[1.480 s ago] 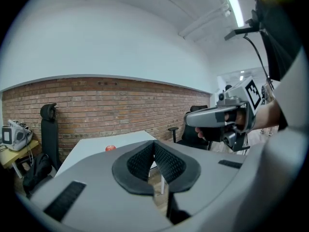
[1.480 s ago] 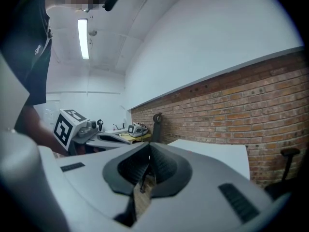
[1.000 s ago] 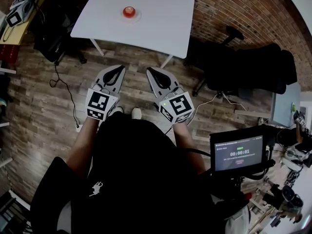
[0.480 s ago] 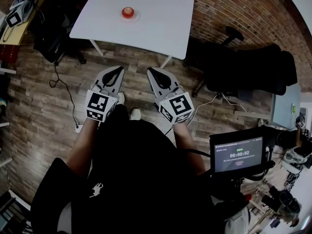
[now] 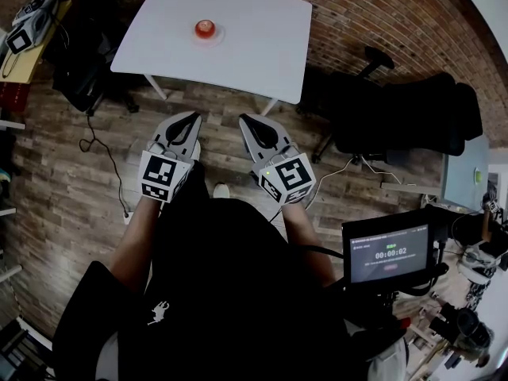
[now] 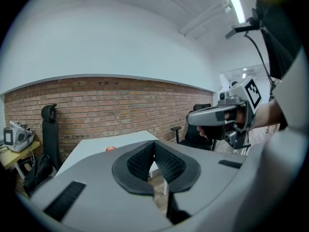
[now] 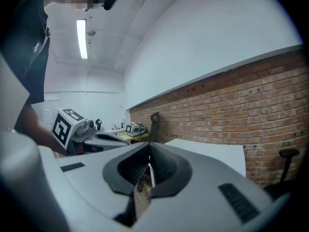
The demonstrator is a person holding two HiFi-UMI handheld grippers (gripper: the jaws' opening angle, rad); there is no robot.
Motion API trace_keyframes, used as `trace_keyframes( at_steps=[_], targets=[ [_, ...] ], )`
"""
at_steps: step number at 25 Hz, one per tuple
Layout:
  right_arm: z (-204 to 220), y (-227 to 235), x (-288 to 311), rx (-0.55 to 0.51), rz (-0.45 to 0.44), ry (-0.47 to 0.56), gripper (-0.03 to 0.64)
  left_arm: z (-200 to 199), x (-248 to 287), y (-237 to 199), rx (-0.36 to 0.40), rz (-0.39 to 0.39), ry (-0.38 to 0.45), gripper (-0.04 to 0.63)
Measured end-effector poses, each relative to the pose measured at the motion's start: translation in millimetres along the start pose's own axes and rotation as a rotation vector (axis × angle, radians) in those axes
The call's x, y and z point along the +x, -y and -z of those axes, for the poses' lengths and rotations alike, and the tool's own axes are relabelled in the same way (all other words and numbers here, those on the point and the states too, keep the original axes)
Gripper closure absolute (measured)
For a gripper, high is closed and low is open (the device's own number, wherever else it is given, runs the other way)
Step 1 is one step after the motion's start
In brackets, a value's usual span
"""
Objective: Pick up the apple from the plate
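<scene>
A red apple (image 5: 205,28) sits on a small white plate (image 5: 216,32) on the white table (image 5: 254,30) at the top of the head view, well ahead of both grippers. My left gripper (image 5: 193,118) and right gripper (image 5: 245,120) are held side by side over the wooden floor, short of the table's near edge, both shut with nothing in them. In the left gripper view the apple (image 6: 110,149) is a small red spot on the table (image 6: 91,149) beyond the shut left gripper (image 6: 154,144), with the right gripper (image 6: 193,118) at the side. The right gripper view shows the right gripper (image 7: 148,154) shut and the table (image 7: 212,151).
Black office chairs (image 5: 397,109) stand right of the table by the brick wall (image 5: 373,14). A yellow desk with a device (image 5: 24,22) is at far left. A cable (image 5: 107,153) lies on the wood floor. A screen with a timer (image 5: 389,250) is at lower right.
The table and apple sit slightly lower in the head view, and the shoes below the grippers have shifted. Both grippers stay shut in the same pose.
</scene>
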State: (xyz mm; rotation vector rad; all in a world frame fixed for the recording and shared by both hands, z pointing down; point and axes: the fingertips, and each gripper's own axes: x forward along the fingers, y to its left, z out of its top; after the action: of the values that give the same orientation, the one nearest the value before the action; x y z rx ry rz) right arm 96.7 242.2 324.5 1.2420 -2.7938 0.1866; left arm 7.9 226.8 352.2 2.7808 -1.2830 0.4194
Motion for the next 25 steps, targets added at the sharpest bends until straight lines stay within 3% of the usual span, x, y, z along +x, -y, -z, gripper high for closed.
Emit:
trace_keyframes(
  at_steps=[25],
  targets=[
    [-7,45,108,0.009,0.022,-0.042,0.612,3,67,-97,-0.013,0.050,-0.016,0.589]
  ],
)
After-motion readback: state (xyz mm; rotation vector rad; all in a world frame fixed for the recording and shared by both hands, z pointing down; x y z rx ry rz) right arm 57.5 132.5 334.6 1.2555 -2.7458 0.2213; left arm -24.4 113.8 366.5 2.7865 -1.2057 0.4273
